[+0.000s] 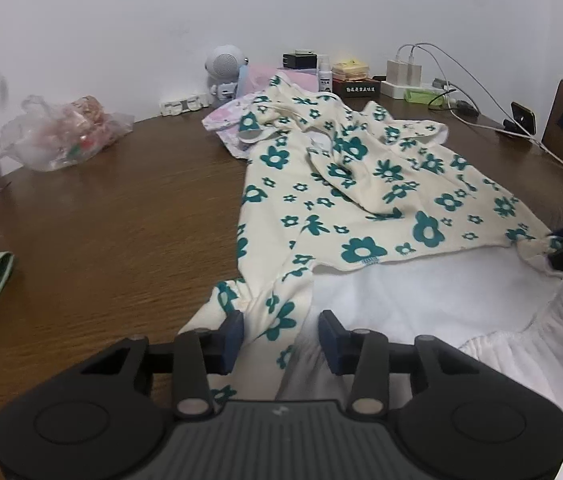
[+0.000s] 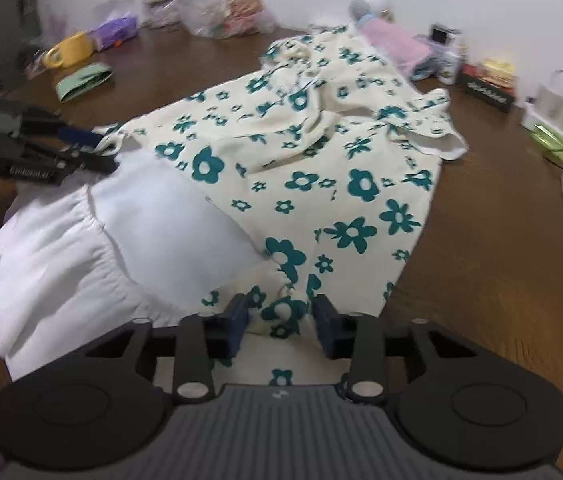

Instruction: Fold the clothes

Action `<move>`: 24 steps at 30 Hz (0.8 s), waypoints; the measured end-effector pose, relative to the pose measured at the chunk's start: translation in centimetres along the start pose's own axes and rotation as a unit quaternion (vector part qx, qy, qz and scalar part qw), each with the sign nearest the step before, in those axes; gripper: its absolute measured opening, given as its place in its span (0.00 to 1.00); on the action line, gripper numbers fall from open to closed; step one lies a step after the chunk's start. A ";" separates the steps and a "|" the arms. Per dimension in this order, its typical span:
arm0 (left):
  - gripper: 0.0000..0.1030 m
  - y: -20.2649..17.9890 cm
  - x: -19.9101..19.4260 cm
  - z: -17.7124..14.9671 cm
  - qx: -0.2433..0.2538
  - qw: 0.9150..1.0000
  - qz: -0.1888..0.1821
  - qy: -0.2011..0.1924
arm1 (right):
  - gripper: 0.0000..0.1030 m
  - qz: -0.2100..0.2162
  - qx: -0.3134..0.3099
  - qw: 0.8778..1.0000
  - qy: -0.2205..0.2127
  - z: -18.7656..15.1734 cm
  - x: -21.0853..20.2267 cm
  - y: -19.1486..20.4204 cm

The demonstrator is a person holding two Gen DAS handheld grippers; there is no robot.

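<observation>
Floral garment (image 1: 361, 184) lay spread on the tabletop (image 1: 121, 208), long axis running away from me toward the wall, near hem over a white cloth (image 1: 401, 300) at my edge. Left tool (image 1: 281, 334) sat at the near-left hem corner, right tool (image 2: 281, 320) at the near-right corner, so each hand was nearest its own corner and the rest of the fabric lay ahead of both. Left tool: jaws partway open, gathered hem fabric between the pads, touching the left pad but clear of the right one, so I'd call it released, not gripping. Right tool: jaws narrower, bunched hem filling the gap; the frame was motion-blurred, so I think the pads were pinching the fabric but can't be certain. My read: the next move turned on carrying both near corners forward along that long axis toward the collar end.
</observation>
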State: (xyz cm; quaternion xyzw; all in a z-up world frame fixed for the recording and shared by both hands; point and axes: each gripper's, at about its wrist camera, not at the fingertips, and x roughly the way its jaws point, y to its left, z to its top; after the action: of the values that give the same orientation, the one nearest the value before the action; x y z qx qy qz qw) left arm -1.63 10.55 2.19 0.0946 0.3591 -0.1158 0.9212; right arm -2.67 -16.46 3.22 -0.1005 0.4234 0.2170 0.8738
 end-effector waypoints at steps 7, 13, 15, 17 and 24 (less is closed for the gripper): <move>0.25 2.5 1.5 1.3 0.039 0.986 0.161 0.011 | 0.24 0.056 0.014 0.998 -0.018 -2.8 -1.5 7.1; 0.50 1.8 -7.0 2.5 -0.016 0.996 0.062 -0.057 | 0.38 0.136 -0.021 0.988 -0.073 -1.4 -5.4 8.1; 0.53 0.5 -9.7 1.6 -0.036 0.996 -0.021 -0.078 | 0.42 0.081 -0.005 0.994 -0.080 -0.3 -6.6 4.8; 0.53 -2.5 -9.6 0.3 -0.031 0.994 -0.089 -0.057 | 0.46 0.025 0.001 0.997 -0.073 1.0 -6.8 1.7; 0.53 -10.8 -6.9 -3.9 0.029 0.994 -0.105 0.001 | 0.50 -0.057 -0.062 0.996 -0.004 5.6 0.0 -2.2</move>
State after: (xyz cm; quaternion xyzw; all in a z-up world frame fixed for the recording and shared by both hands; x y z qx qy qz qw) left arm -12.12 2.26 3.07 0.0832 0.3642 -0.2220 0.9006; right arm 2.24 -16.40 6.69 -0.1775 0.3988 0.1930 0.8788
